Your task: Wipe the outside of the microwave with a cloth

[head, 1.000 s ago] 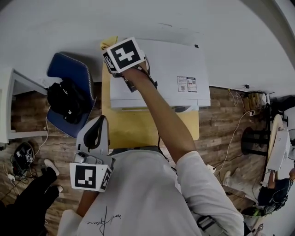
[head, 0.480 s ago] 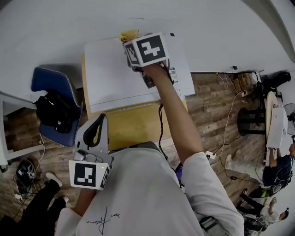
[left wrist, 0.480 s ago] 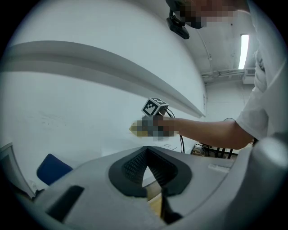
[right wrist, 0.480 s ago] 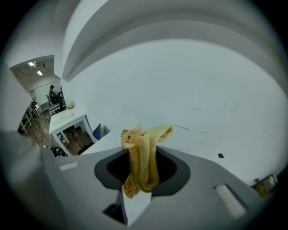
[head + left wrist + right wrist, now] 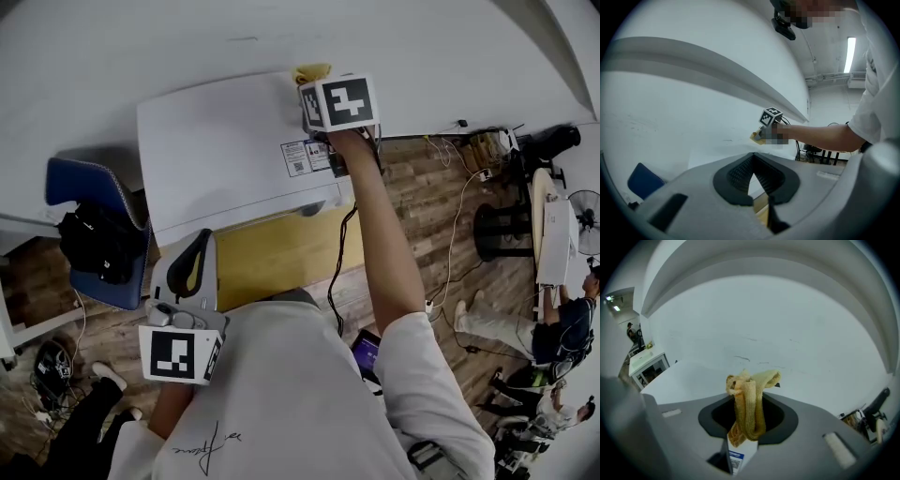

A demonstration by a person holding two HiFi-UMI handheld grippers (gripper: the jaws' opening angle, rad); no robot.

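— What is the right gripper [image 5: 748, 432] doing?
— Its jaws are clamping a bunched yellow cloth [image 5: 749, 401], which is sticking out past the tips. In the head view the cloth is sitting at the back edge of the white microwave [image 5: 220, 155], near its right rear corner and close to the wall [image 5: 141, 47]. A printed label [image 5: 307, 157] is showing just beside the gripper.
— And the left gripper [image 5: 751, 174]?
— It is hanging low near the person's body with jaws closed together on nothing, well apart from the microwave.
— Around them?
— A yellow table [image 5: 272, 253] is carrying the microwave; a blue chair [image 5: 89, 183] is holding a black bag [image 5: 94, 239].
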